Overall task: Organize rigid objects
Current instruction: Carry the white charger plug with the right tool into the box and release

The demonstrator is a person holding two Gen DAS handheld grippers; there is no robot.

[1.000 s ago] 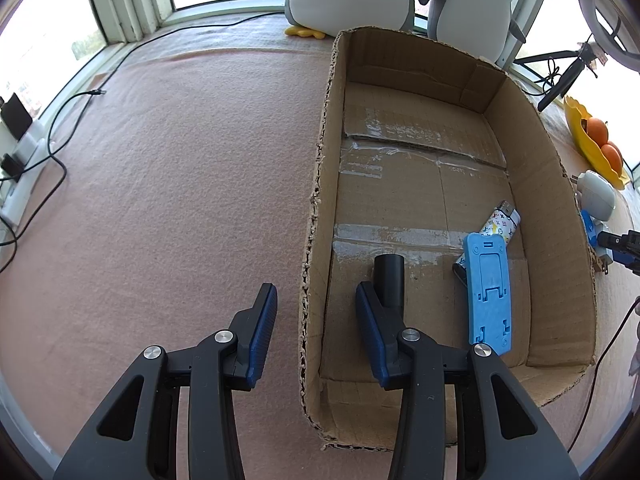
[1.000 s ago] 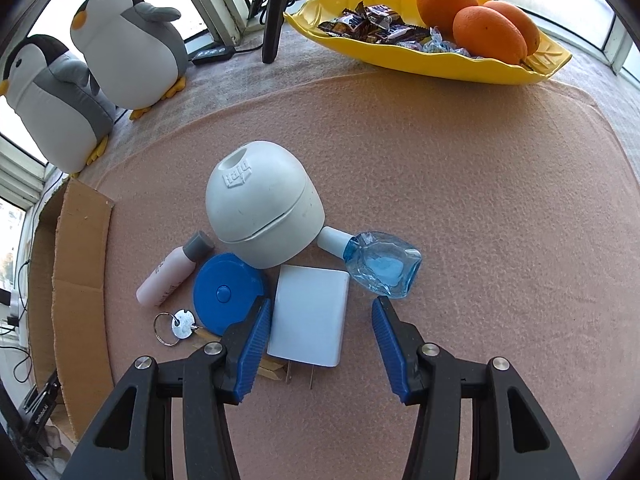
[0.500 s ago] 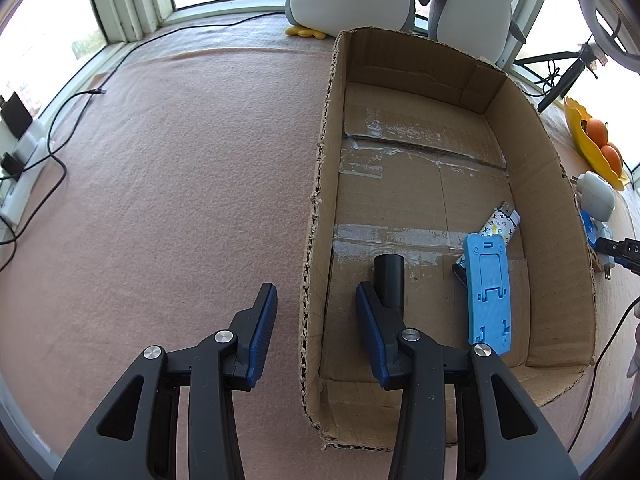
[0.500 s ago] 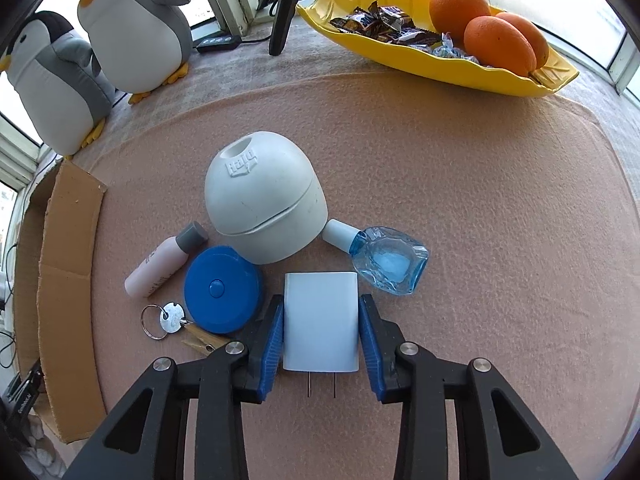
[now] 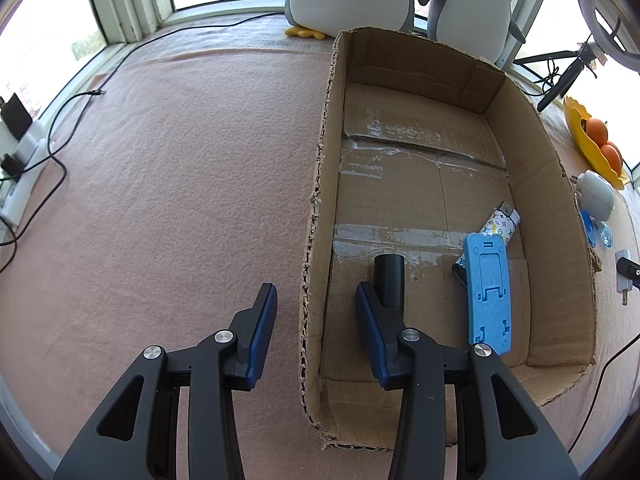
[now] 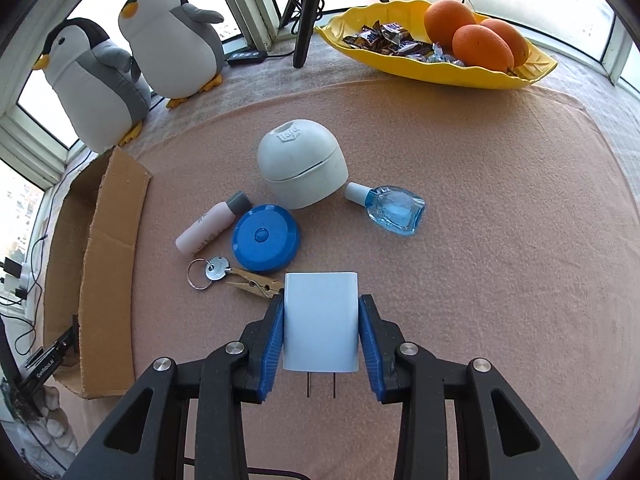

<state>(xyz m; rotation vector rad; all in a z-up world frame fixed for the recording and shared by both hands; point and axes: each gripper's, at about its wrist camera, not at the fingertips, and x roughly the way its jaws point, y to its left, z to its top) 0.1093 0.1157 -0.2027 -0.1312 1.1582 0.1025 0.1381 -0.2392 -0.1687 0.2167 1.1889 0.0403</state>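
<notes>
Right gripper (image 6: 321, 322): fingers clamped on both sides of the white charger (image 6: 320, 320), prongs toward the camera, held above the pink surface (image 6: 480, 280).
Left gripper (image 5: 316, 336): fingers straddle the left wall of the box (image 5: 316, 220), one outside, one inside; whether they pinch it I cannot tell.
In box: black tube (image 5: 389, 280), blue stand (image 5: 488, 292), patterned lighter (image 5: 500, 226).
On surface: white dome (image 6: 302, 168), blue disc (image 6: 266, 238), pink tube (image 6: 212, 226), clear blue bottle (image 6: 390, 208), key (image 6: 216, 270), clothespin (image 6: 256, 284).
</notes>
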